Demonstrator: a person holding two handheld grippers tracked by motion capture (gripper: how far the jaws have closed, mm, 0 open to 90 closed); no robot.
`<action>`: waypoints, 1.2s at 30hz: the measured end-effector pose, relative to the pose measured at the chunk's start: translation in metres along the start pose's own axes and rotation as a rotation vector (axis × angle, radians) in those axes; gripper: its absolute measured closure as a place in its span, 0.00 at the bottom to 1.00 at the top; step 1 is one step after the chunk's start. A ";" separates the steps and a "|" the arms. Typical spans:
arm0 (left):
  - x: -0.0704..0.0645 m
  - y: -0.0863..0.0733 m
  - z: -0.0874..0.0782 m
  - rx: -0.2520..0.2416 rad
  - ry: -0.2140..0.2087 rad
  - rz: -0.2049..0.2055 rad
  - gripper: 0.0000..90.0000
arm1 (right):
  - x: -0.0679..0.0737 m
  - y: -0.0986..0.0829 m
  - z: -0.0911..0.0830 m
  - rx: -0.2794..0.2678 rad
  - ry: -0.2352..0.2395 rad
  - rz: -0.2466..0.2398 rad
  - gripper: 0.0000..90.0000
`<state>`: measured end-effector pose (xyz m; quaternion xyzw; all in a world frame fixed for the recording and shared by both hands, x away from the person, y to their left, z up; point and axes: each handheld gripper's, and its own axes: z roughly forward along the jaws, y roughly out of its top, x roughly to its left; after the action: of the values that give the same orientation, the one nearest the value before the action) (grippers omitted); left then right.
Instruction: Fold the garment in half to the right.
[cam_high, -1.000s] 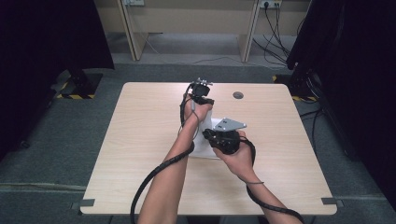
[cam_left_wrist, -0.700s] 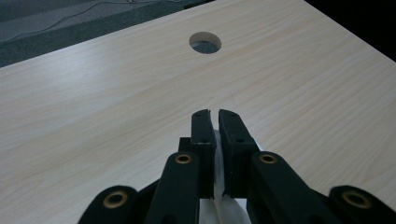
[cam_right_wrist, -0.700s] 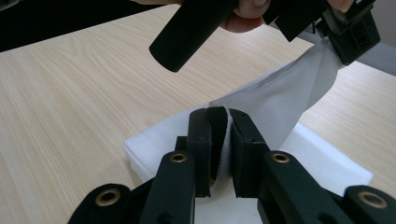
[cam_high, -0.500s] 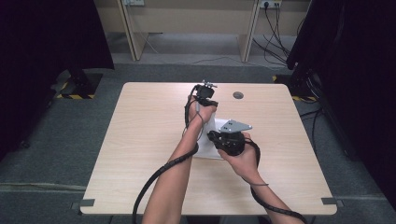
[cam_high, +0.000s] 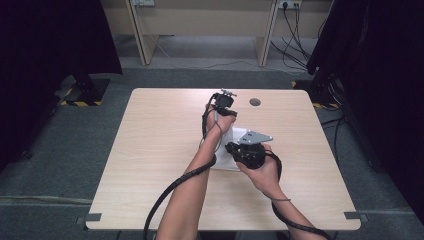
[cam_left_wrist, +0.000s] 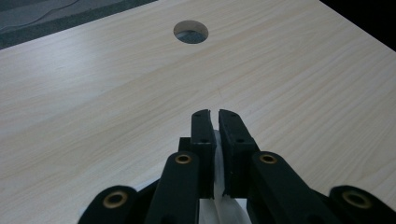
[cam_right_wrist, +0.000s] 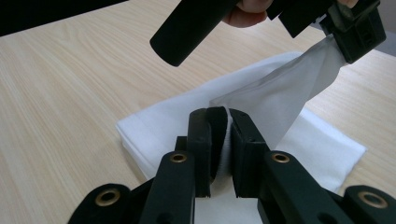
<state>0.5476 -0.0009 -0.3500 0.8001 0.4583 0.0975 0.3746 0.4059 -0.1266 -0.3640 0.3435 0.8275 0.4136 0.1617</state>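
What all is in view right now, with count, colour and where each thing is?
Table: one, light wood, centre of the high view.
Cable hole: one, round, far side of the tabletop.
White cloth: one, folded, lying mid-table, one layer lifted between both grippers.
Desks: pale wood, beyond the table.
Floor cables: several, dark, far right.
Left gripper: one, black, shut on the cloth's far edge.
Right gripper: one, black, grey plate on top, shut on the cloth's near edge.
Forearms: two, entering from the bottom.

no readable text, labels or numbers anywhere
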 end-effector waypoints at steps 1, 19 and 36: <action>0.000 0.000 0.001 0.001 0.000 -0.002 0.94 | -0.001 -0.001 0.000 0.003 0.002 0.005 0.89; -0.015 -0.005 0.020 0.034 -0.018 0.018 0.94 | -0.010 -0.015 -0.004 0.014 -0.005 0.031 0.89; -0.018 -0.008 0.030 0.046 -0.028 0.016 0.94 | -0.012 -0.024 -0.003 0.037 -0.006 0.034 0.89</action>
<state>0.5470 -0.0286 -0.3729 0.8133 0.4489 0.0784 0.3618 0.4024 -0.1474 -0.3812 0.3616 0.8286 0.3999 0.1510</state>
